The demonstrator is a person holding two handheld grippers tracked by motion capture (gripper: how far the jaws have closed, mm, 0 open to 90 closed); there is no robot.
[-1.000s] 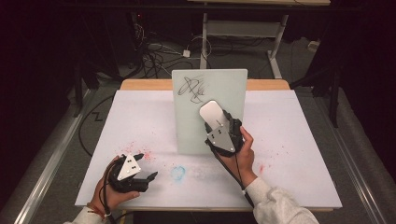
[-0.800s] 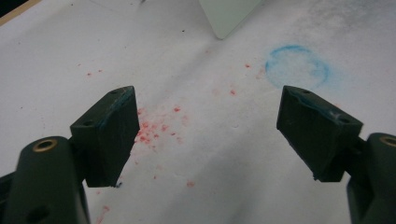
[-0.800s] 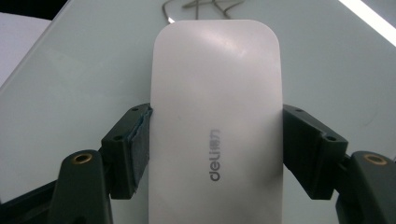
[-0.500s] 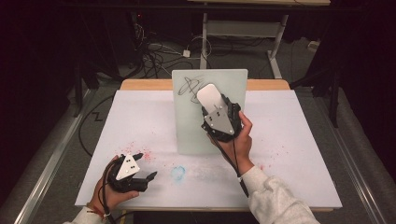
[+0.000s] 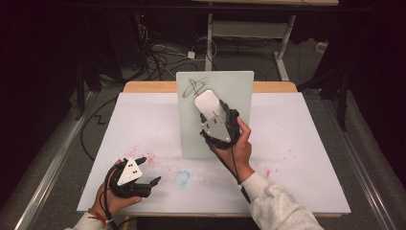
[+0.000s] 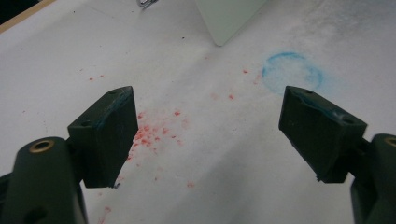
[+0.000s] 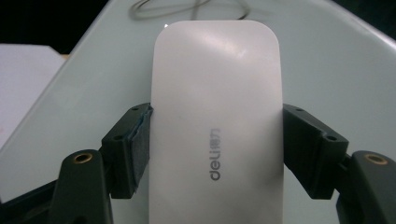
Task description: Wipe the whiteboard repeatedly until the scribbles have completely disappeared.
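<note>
Right tongs clamp white rounded plastic eraser; press flat, sweep over black scribble on upright pale-green board. Left tongs open, idle.

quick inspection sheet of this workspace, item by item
surface: white table top, stained with red specks and a blue chalky ring
job's things: white eraser marked deli; upright pale whiteboard with black scribble near its top left
clutter: nothing seen
grippers: right gripper shut on the eraser, held against the board below the scribble; left gripper open, low over the table
cables: tangle on the floor behind the table
surroundings: dark room, metal desk frame at the back
</note>
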